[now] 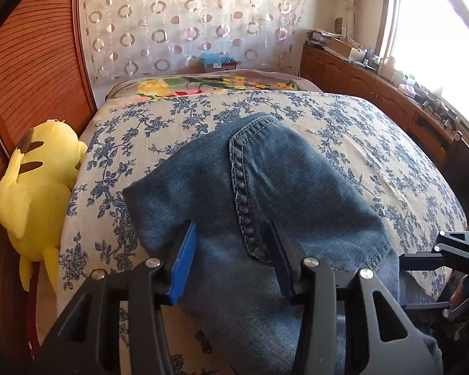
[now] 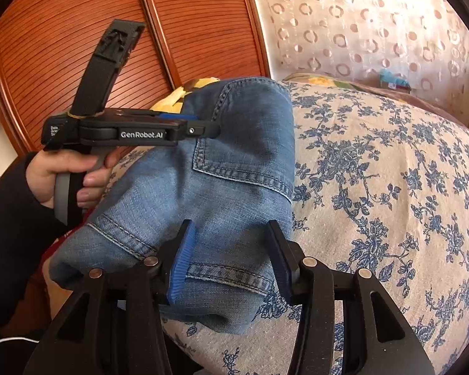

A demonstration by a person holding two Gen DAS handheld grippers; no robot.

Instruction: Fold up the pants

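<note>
Blue denim pants [image 1: 265,193] lie folded in a compact bundle on the floral bedspread [image 1: 344,131]; they also show in the right wrist view [image 2: 234,172]. My left gripper [image 1: 231,234] is open, its fingers hovering over the bundle on either side of a thick seam. My right gripper [image 2: 229,234] is open, its fingers over the near hem of the bundle. The left gripper [image 2: 203,128] appears from the side in the right wrist view, held by a hand above the far part of the pants. The right gripper's body [image 1: 447,256] shows at the right edge.
A yellow plush toy [image 1: 37,193] lies at the bed's left edge against a wooden slatted wardrobe [image 1: 31,56]. A folded flowered blanket [image 1: 203,84] lies at the bed's far end. A wooden sideboard [image 1: 375,87] with clutter runs under the bright window on the right.
</note>
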